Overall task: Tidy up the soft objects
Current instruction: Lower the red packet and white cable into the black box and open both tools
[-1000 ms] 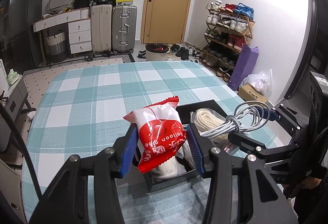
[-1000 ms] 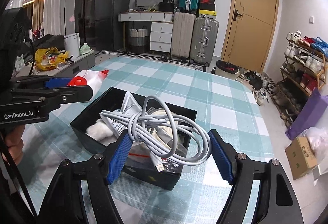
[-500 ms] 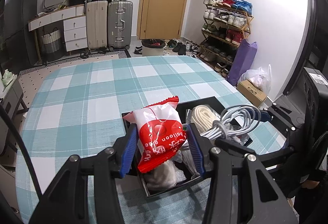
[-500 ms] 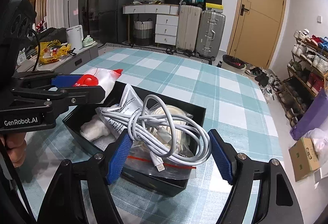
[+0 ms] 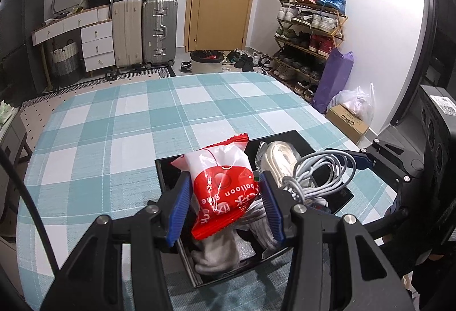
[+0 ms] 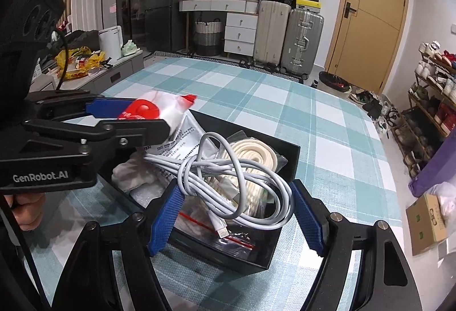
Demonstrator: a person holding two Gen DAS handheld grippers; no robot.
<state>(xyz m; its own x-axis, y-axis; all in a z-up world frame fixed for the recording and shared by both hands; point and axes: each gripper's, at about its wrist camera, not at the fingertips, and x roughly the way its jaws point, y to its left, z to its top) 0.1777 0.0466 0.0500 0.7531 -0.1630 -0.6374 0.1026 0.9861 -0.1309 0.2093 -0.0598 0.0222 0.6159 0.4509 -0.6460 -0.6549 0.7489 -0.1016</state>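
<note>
My left gripper [image 5: 225, 197] is shut on a red and white snack-like packet [image 5: 219, 168], held just above the near end of an open black box [image 5: 165, 168]. From the right wrist view that packet [image 6: 159, 106] sticks out of the left gripper's fingers [image 6: 136, 134] over the box's left corner. My right gripper [image 6: 235, 191] is shut on a coiled grey cable [image 6: 228, 168], which hangs over the box [image 6: 245, 254]. Inside lie a cream coiled rope [image 6: 250, 154], grey socks [image 5: 216, 251], a white cloth [image 6: 131, 171] and a zip bag [image 6: 213, 222].
The box sits near the right front of a table with a teal checked cloth [image 5: 142, 117]. A hand [image 6: 25, 211] holds the left gripper's handle. Beyond the table stand suitcases [image 5: 159, 29], a shoe rack [image 5: 310, 34] and a cardboard box [image 6: 427, 222] on the floor.
Both grippers have come down a little and closer over the black box, each still holding its load. The jaws have not changed.
</note>
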